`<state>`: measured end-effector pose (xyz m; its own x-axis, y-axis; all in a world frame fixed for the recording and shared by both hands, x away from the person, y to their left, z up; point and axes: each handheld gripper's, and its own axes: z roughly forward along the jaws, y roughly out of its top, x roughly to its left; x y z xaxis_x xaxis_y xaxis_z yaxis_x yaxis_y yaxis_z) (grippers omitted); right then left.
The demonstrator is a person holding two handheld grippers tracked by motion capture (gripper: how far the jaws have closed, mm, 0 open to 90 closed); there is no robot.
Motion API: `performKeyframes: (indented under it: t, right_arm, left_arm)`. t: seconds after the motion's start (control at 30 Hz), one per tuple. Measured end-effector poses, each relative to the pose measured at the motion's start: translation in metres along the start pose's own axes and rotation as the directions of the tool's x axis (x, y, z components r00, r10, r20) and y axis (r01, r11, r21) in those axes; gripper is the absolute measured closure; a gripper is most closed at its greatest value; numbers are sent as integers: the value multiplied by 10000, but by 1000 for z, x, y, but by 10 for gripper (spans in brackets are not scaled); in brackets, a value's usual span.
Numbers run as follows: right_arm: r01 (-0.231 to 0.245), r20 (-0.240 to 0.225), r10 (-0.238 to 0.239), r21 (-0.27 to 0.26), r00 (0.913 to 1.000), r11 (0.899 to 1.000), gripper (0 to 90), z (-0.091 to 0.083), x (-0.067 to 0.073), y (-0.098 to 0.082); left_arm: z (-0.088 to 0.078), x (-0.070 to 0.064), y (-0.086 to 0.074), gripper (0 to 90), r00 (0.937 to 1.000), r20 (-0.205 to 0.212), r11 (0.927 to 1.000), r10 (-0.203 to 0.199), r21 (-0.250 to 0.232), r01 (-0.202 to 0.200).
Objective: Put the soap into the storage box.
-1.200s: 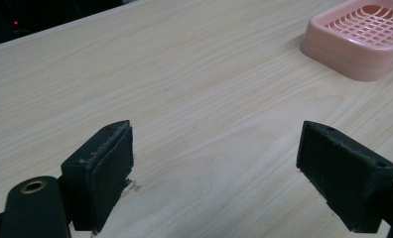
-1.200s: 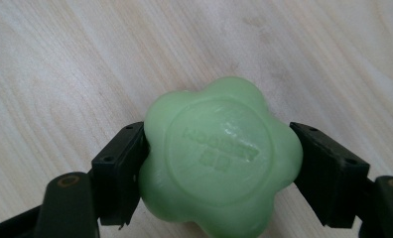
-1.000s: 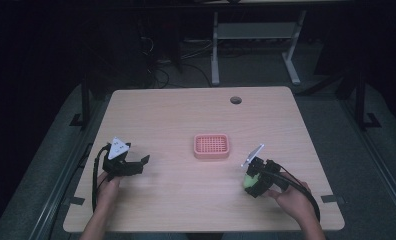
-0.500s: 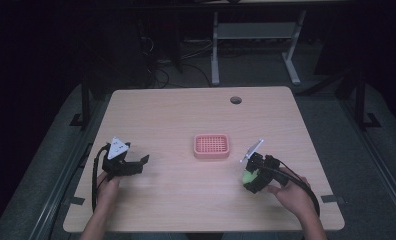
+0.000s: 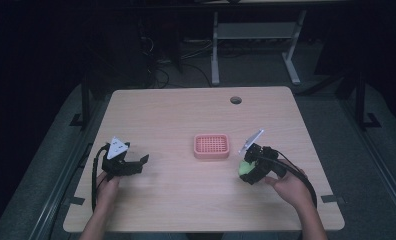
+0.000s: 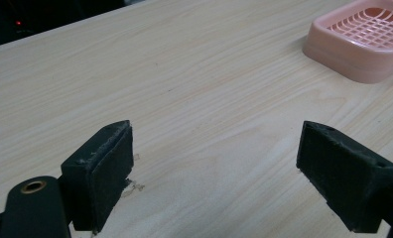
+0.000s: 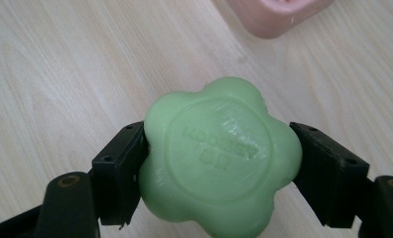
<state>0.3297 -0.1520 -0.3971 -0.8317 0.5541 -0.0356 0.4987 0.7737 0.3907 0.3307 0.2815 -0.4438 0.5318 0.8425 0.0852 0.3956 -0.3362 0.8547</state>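
Note:
A green flower-shaped soap with stamped lettering sits clamped between both jaws of my right gripper, just above the wood. In the high view that right gripper holds the soap right of the table's middle, a little below and right of the pink soap dish. The dish's corner shows at the top of the right gripper view. My left gripper rests at the table's left side, open, with bare wood between its jaws. The pink dish lies ahead to its right.
The wooden table has a round cable hole near its far edge. A white desk frame and cables stand on the dark floor beyond. Black cables trail from both grippers toward the near edge.
The right gripper with the green soap has shifted slightly left and forward toward the dish. The left gripper has stayed in place.

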Motion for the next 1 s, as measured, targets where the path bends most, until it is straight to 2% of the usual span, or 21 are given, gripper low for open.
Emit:
performKeyframes:
  t: [0.7, 1.0]
  right_arm:
    - [-89, -469, 73, -349, 9989, 9994, 260, 2, -16, 26]
    - [-51, -582, 23, -482, 9983, 9988, 260, 3, -22, 42]
  left_arm:
    - [0, 0, 0, 144, 10000, 39, 10000, -11, 5, 11]
    - [-1, 0, 0, 144, 10000, 17, 10000, -9, -25, 9]
